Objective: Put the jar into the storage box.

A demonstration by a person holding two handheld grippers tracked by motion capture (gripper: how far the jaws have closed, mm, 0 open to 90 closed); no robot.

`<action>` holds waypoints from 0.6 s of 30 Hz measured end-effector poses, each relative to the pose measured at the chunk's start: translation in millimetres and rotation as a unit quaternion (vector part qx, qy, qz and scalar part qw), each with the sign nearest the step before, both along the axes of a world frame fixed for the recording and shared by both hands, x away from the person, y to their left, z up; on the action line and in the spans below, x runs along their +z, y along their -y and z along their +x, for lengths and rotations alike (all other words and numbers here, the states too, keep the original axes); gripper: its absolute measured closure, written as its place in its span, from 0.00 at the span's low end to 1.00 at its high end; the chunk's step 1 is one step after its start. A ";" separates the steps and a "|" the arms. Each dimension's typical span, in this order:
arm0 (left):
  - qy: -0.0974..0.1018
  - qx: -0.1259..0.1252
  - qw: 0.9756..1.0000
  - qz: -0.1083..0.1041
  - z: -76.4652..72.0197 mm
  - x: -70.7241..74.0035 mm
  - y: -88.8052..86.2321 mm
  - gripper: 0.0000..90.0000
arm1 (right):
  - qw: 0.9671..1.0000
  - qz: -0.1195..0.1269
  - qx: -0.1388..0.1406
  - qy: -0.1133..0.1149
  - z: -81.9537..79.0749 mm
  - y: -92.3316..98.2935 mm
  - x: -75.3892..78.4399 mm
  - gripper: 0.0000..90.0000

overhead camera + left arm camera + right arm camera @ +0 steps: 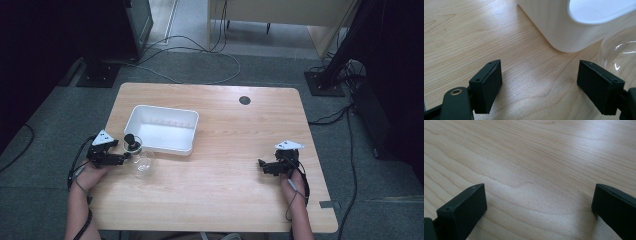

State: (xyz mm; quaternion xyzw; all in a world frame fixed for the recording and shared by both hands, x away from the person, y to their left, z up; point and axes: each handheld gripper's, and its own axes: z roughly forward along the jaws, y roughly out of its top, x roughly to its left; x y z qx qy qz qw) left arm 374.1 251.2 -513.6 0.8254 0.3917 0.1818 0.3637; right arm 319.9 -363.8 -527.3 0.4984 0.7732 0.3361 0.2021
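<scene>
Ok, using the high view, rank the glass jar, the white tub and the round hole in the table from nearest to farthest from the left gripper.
From the left gripper:
1. Glass jar, right beside its fingers.
2. White tub, just behind the jar.
3. Round hole, far across the table, near its back edge.

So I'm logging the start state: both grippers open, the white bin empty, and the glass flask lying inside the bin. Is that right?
Not quite. The glass flask with its black stopper is not inside the white bin; the high view shows it on the table just outside the bin's near left corner, by the left gripper. The rest holds: the bin looks empty, and the jaws of both that gripper and the right gripper stand open.
</scene>
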 end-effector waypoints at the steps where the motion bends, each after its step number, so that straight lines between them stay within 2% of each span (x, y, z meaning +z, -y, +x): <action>1: 0.000 0.000 1.000 0.000 0.0 0.0 0.0 0.23 | 1.000 0.000 0.000 0.000 0.0 0.0 0.0 0.00; 18: 0.000 0.001 1.000 0.000 0.4 0.0 -0.1 0.23 | 1.000 0.000 0.005 -0.001 2.2 -0.1 0.1 0.00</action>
